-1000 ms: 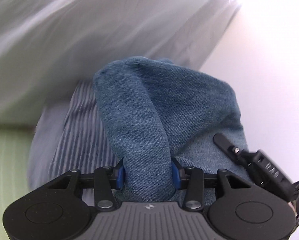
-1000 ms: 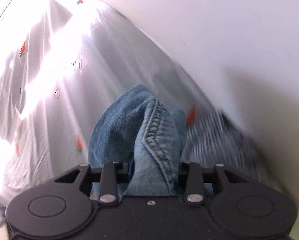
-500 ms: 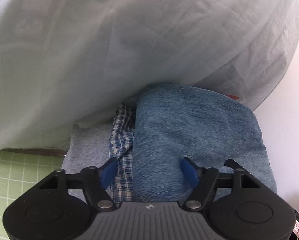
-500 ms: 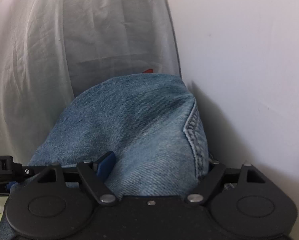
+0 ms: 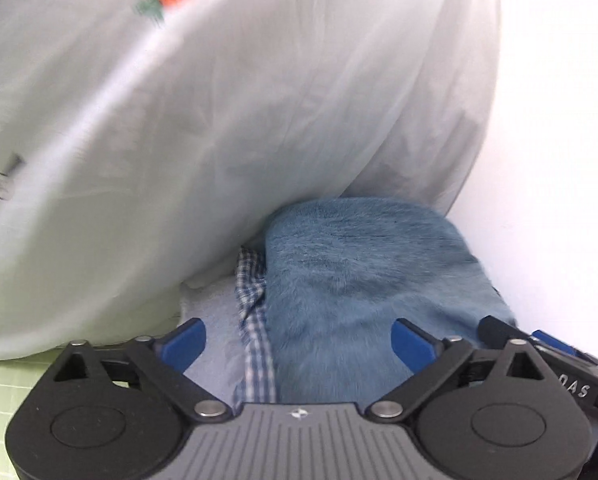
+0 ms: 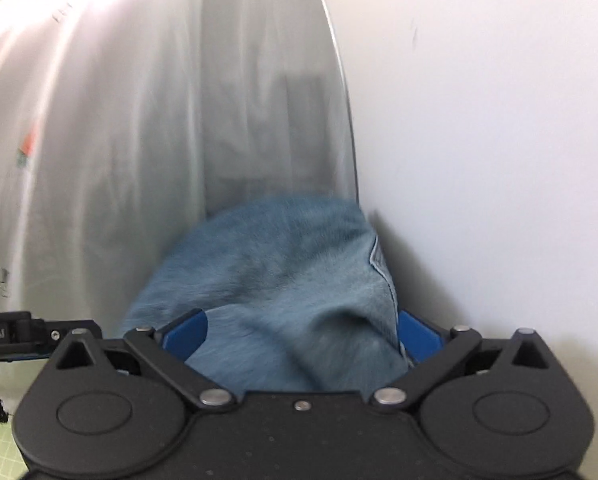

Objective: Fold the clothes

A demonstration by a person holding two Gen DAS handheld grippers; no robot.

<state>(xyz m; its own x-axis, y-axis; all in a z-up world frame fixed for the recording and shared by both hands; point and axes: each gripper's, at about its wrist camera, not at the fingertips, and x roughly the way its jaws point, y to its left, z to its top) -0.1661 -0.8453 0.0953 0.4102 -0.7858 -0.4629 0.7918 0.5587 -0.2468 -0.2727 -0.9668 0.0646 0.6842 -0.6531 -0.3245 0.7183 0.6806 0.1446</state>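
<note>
Denim, folded into a rounded blue bundle (image 5: 363, 280), lay on top of a checked garment (image 5: 255, 320) and a pale blue-grey one (image 5: 215, 320), in the corner where a white sheet printed with carrots (image 5: 219, 120) met a plain white wall (image 5: 559, 160). Both views were blurred. The left gripper (image 5: 299, 340) had its jaws opening, already wide; the denim and the checked cloth lay between the blue pads (image 5: 185, 338) without being pressed. The right gripper (image 6: 303, 332) was opening too, its jaws wide, a soft ridge of denim (image 6: 299, 280) lying loose between them. In the left view its tip (image 5: 539, 344) showed just beside the bundle.

The step appeared to be letting go of the folded jeans on the stack. Done well, both grippers would draw straight back and slightly up, so no pad snagged the fold or the seam (image 6: 379, 256) near the wall. Dragging sideways would likely spoil the fold or shift the clothes beneath. A green gridded mat (image 5: 3, 400) showed at the left edge.
</note>
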